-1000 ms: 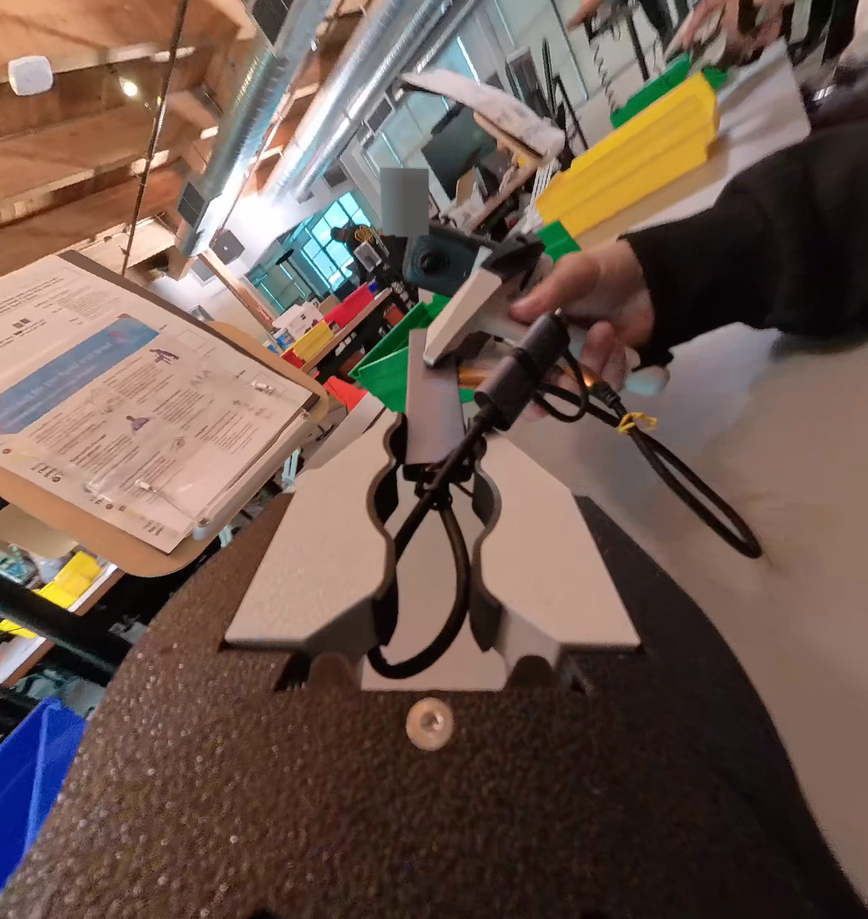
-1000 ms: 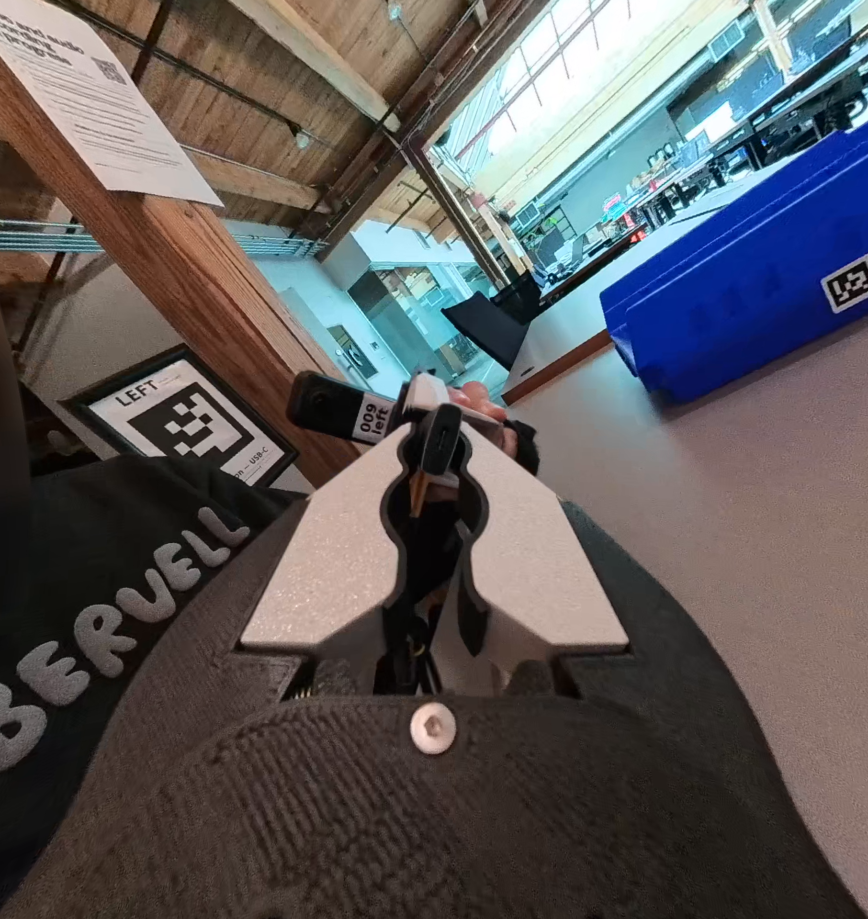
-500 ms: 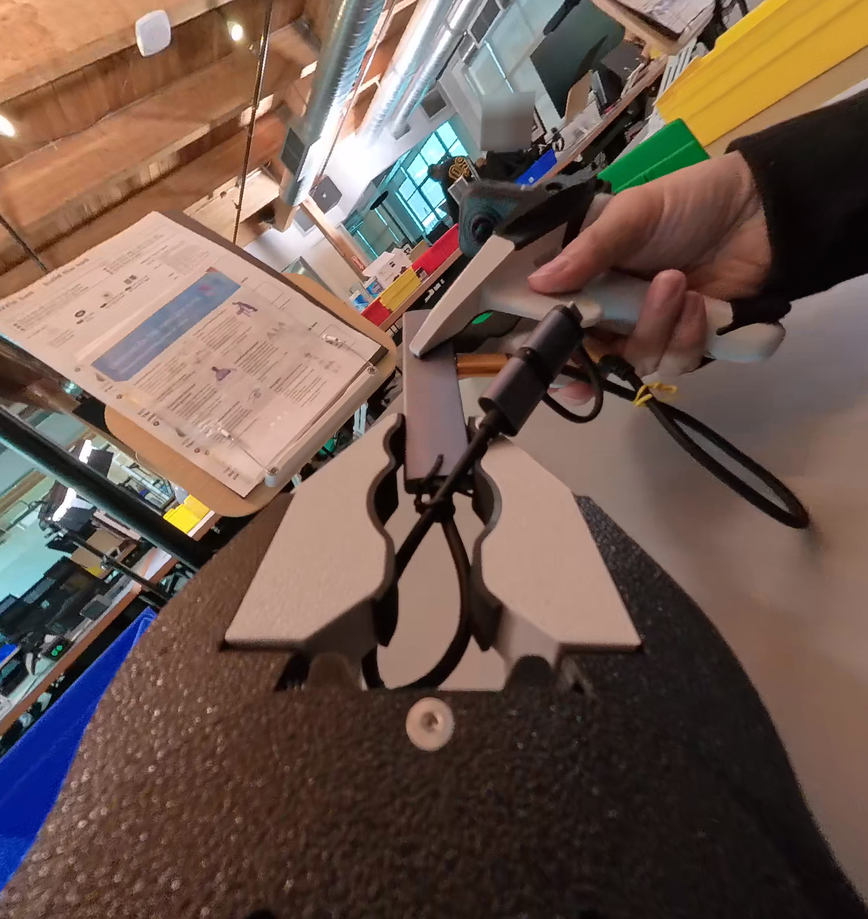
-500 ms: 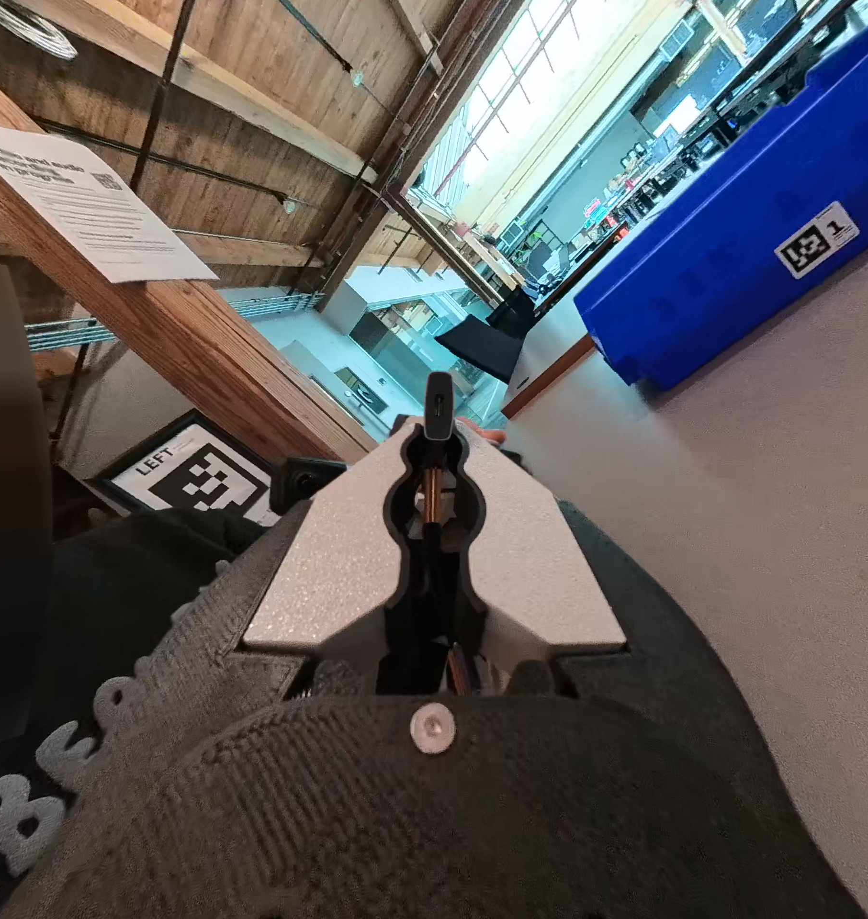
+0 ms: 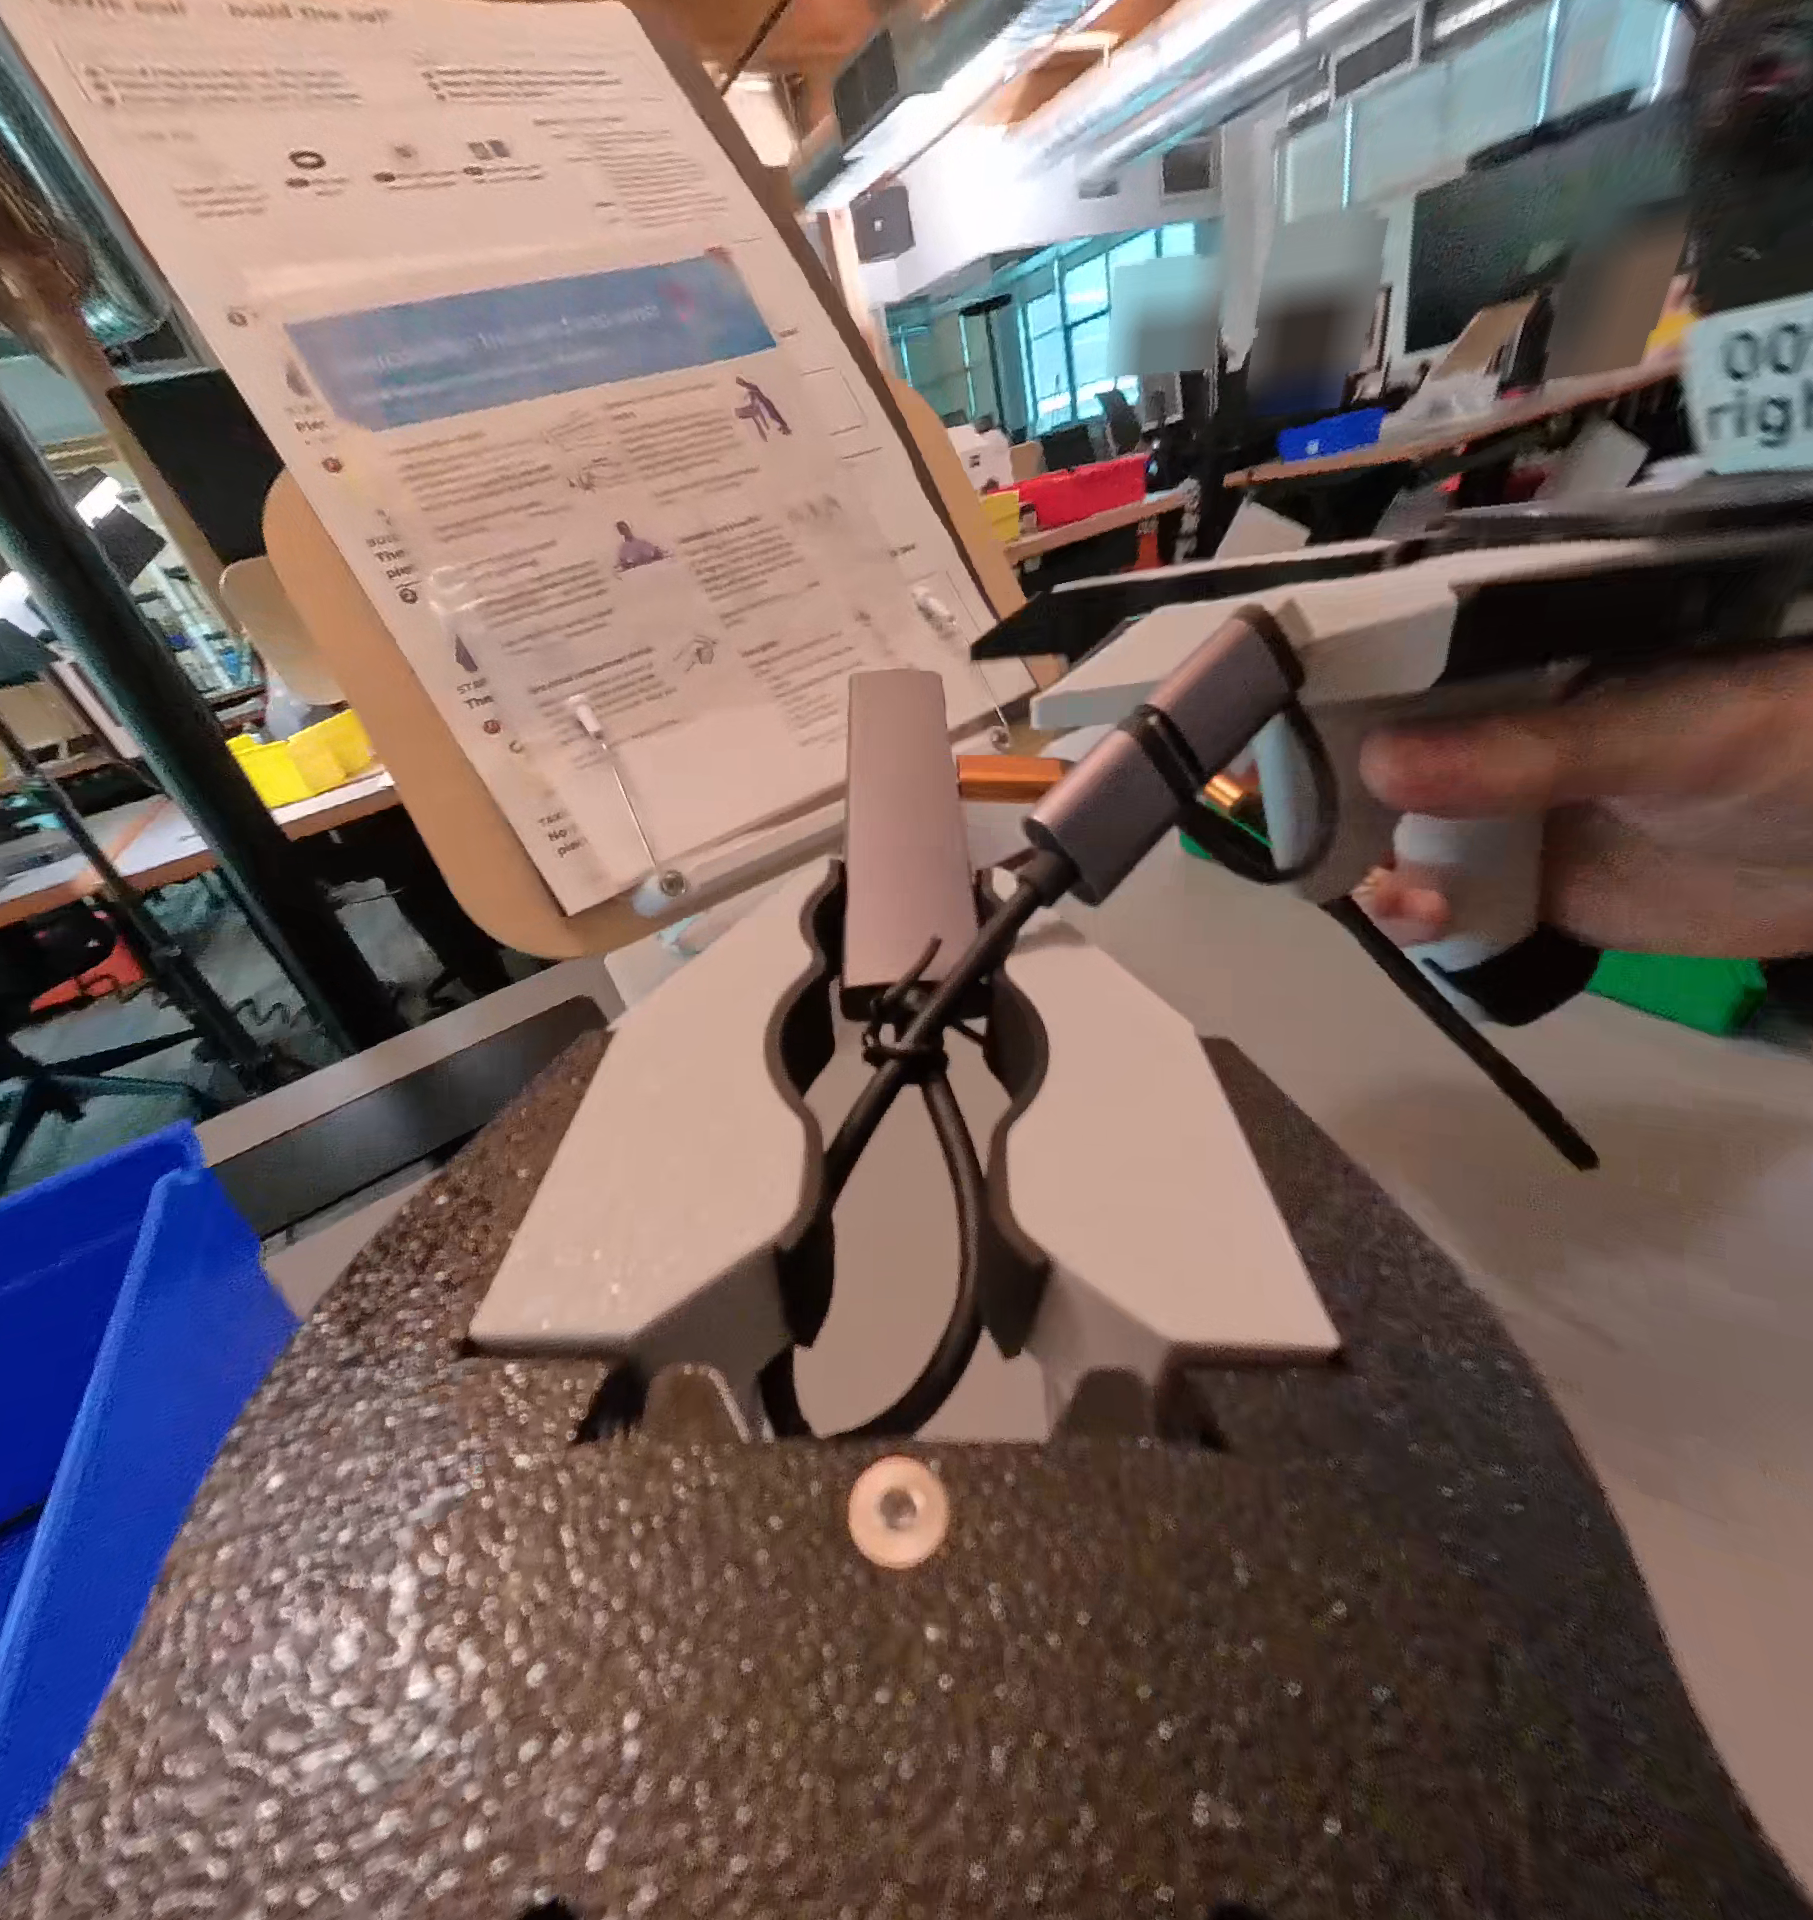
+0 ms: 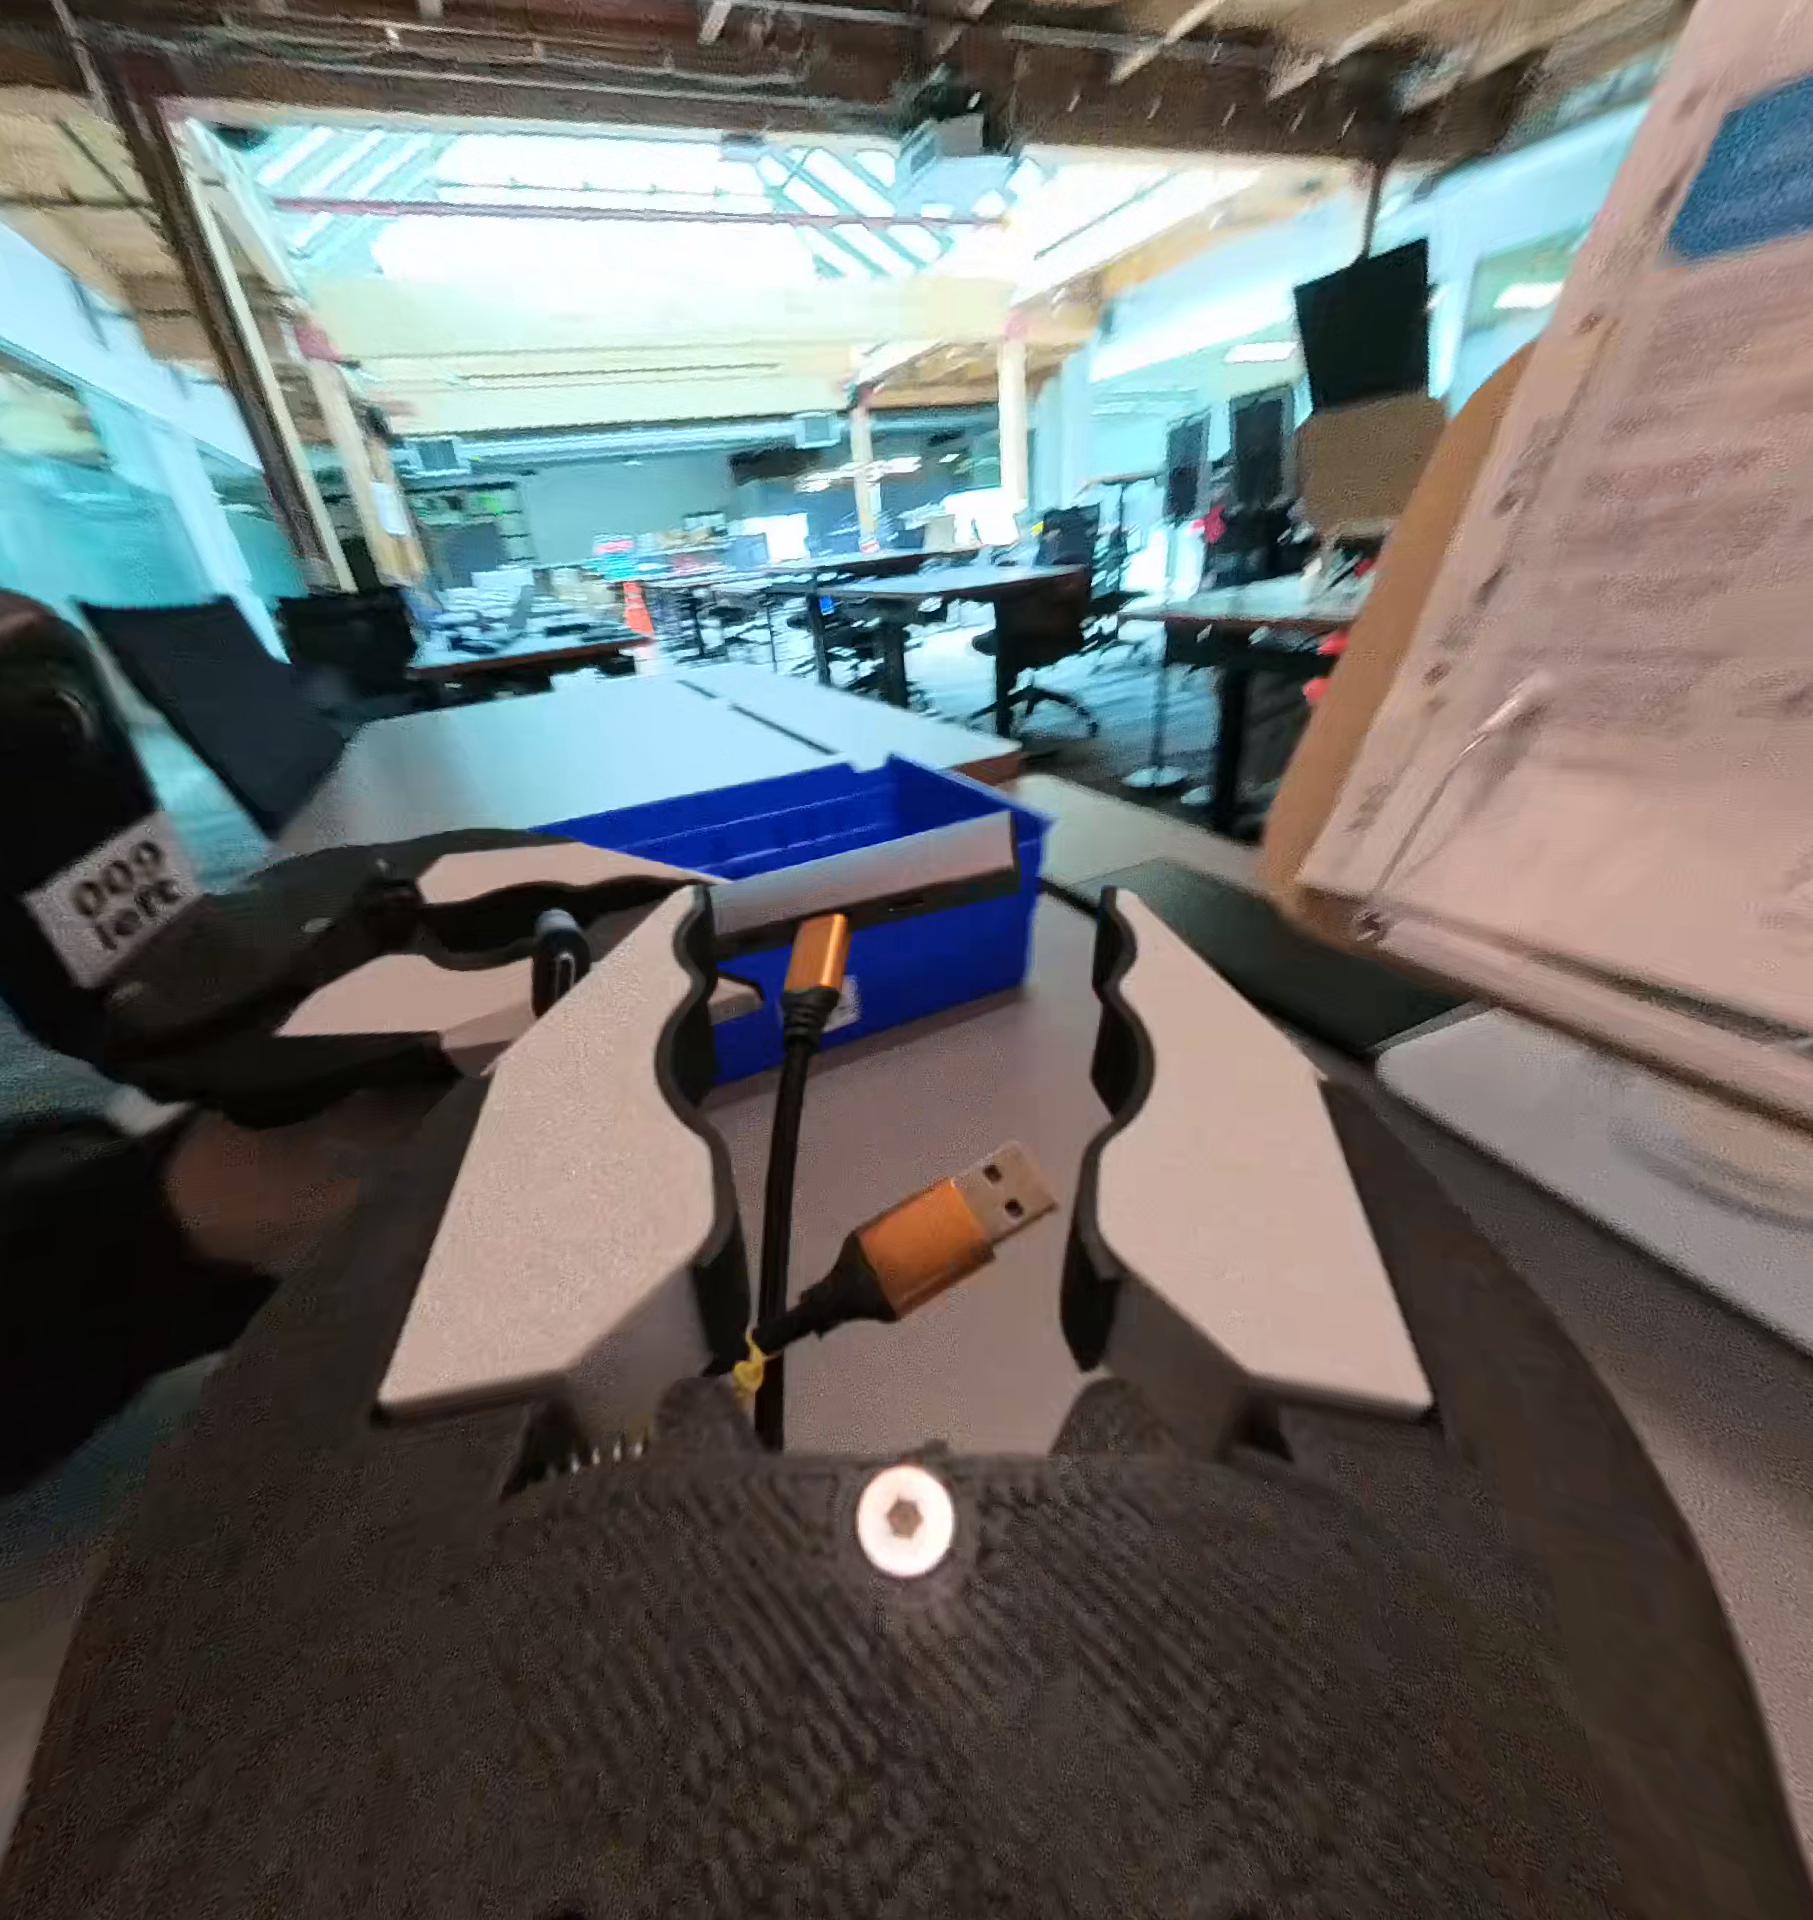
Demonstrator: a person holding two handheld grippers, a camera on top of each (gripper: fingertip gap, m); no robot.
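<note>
My left gripper is shut on a slim grey hub that stands up from its jaws. The hub's black cable loops between the fingers and ends in a grey connector. An orange plug meets the hub's side. In the right wrist view my right gripper is open and empty. Between its fingers one orange plug appears seated in the hub, and the cable's other orange USB plug hangs free. The right gripper, held by a hand, is just right of the hub.
A blue bin stands on the grey table just behind the hub; it also shows at the left wrist view's left edge. A tilted board with printed sheets stands close behind. A green bin and a black pole flank the area.
My right gripper has opened and let go of the orange plug, which now sits in the hub. Both grippers have swung down to level. The left stays shut on the hub.
</note>
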